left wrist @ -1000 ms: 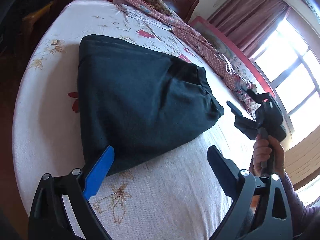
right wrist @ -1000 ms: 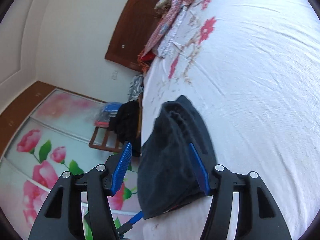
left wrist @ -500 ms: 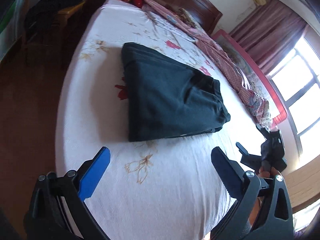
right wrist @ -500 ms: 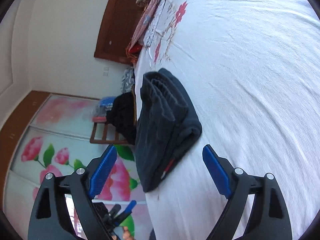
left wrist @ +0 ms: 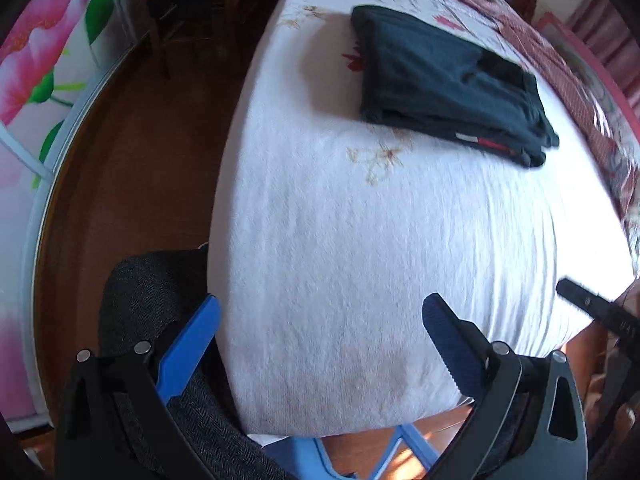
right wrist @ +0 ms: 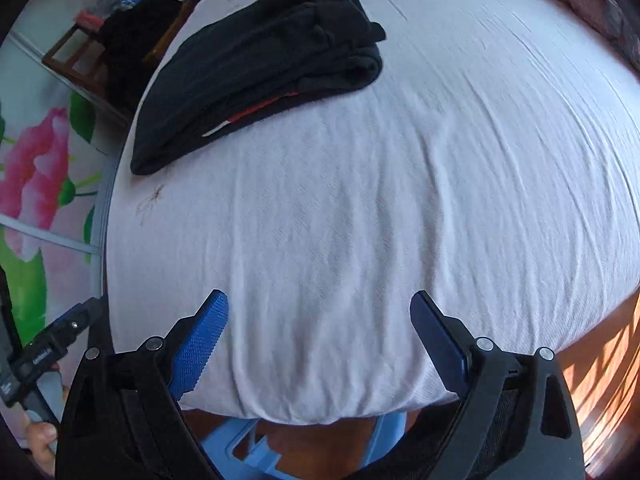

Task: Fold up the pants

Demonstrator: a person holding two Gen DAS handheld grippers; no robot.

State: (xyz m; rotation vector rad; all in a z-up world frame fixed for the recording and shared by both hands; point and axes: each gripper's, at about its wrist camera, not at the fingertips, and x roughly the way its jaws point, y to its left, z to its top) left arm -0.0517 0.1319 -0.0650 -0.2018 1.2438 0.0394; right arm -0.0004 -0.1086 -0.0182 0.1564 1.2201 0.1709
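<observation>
The dark pants (left wrist: 448, 80) lie folded in a compact stack on the white bed (left wrist: 360, 260), far from both grippers; they also show in the right wrist view (right wrist: 260, 60), with a red and white label at the folded edge. My left gripper (left wrist: 320, 320) is open and empty above the bed's near edge. My right gripper (right wrist: 318, 316) is open and empty above the near edge too. The right gripper's tip shows at the right of the left wrist view (left wrist: 580, 300).
A red patterned cloth (left wrist: 560, 40) lies along the far side of the bed. A wooden chair with dark clothes (right wrist: 120, 40) stands beside the bed. A blue plastic stool (right wrist: 248, 452) sits on the wooden floor below the bed edge. A flowered wardrobe door (left wrist: 32, 60) is at left.
Both grippers have pulled back from the folded pants to the near edge of the bed. The pants stay folded on the bed.
</observation>
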